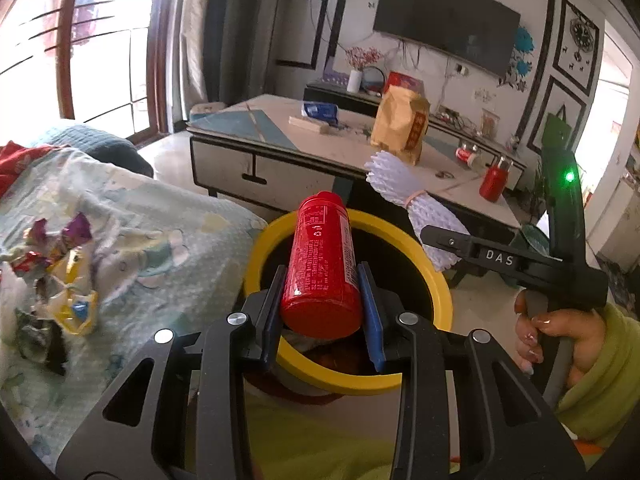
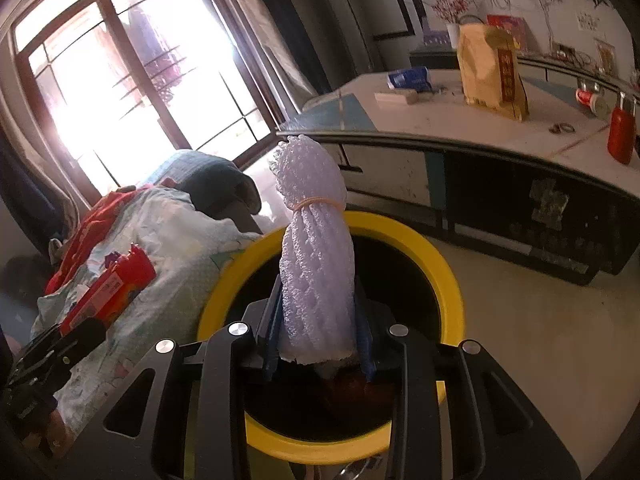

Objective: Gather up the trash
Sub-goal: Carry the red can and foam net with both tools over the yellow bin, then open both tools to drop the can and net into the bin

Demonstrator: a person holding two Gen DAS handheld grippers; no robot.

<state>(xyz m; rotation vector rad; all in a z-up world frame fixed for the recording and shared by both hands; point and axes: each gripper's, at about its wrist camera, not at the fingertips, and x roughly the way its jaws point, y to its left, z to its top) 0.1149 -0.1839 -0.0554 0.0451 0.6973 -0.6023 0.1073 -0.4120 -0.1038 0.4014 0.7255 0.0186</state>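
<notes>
A: Entry — both claws are loaded over the bin. Your left claw (image 1: pixel 322 312) is clamped on the red bottle (image 1: pixel 320 264), gripping it near its base end, with the cap end pointing away across the yellow-rimmed bin (image 1: pixel 440 280). Your right claw (image 2: pixel 318 320) is closed on the white foam net sleeve (image 2: pixel 314 264), which stands upright and is cinched by a rubber band above the pads.

B: Risks from here?

A: As I judge it, the bottle lies nearly flat along the opening. If you let go without tipping it, it could strike the rim and roll out toward the bed (image 1: pixel 160 248). The foam sleeve is light and springy, so it may cling to a pad or drift past the rim. The two claws sit close together, and releasing both at once invites a collision.

B: Appearance of the items?

A: The bottle is opaque red plastic with fine white print. The sleeve is pale mesh, squashed where gripped. Crumpled wrappers (image 1: pixel 60 276) lie uncollected on the bed — more remains.
</notes>
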